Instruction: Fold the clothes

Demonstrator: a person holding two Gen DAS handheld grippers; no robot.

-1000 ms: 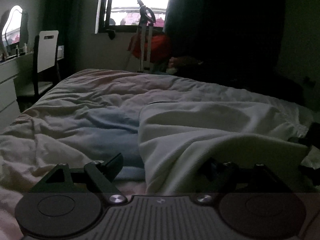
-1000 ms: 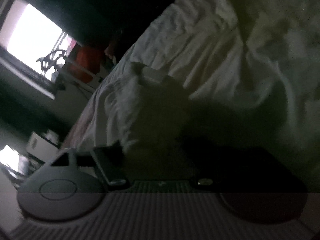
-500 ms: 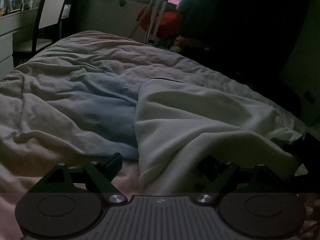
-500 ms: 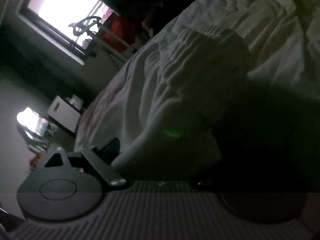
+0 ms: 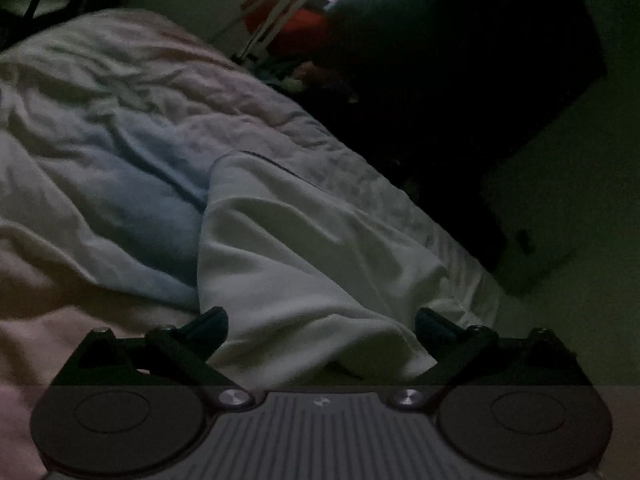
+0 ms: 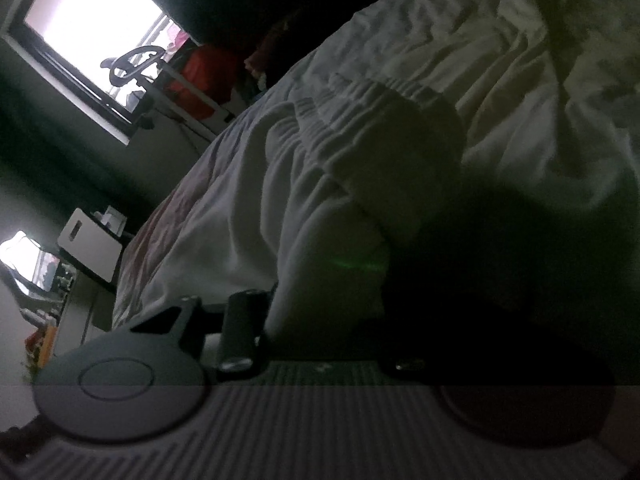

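Observation:
A white garment (image 5: 304, 248) with a gathered elastic waistband (image 6: 372, 104) lies on the bed. My left gripper (image 5: 320, 326) is open, its two black fingers standing wide apart on either side of a fold of the garment's near edge. My right gripper (image 6: 320, 304) is rolled to the side and closing on a bunched fold of the same garment (image 6: 320, 240). Its left finger (image 6: 244, 316) presses against the cloth. Its right finger is lost in deep shadow.
A rumpled pink, blue and white duvet (image 5: 100, 168) covers the bed. A bright window (image 6: 92, 28), a red object (image 6: 200, 76), a white frame (image 5: 280, 20) and a white chair (image 6: 90, 244) stand beyond the bed. A dark curtain (image 5: 460, 80) hangs at right.
My left gripper has opened wider and tilted down and to the right over the garment. My right gripper's left finger has moved inward against the cloth, and the waistband has come closer.

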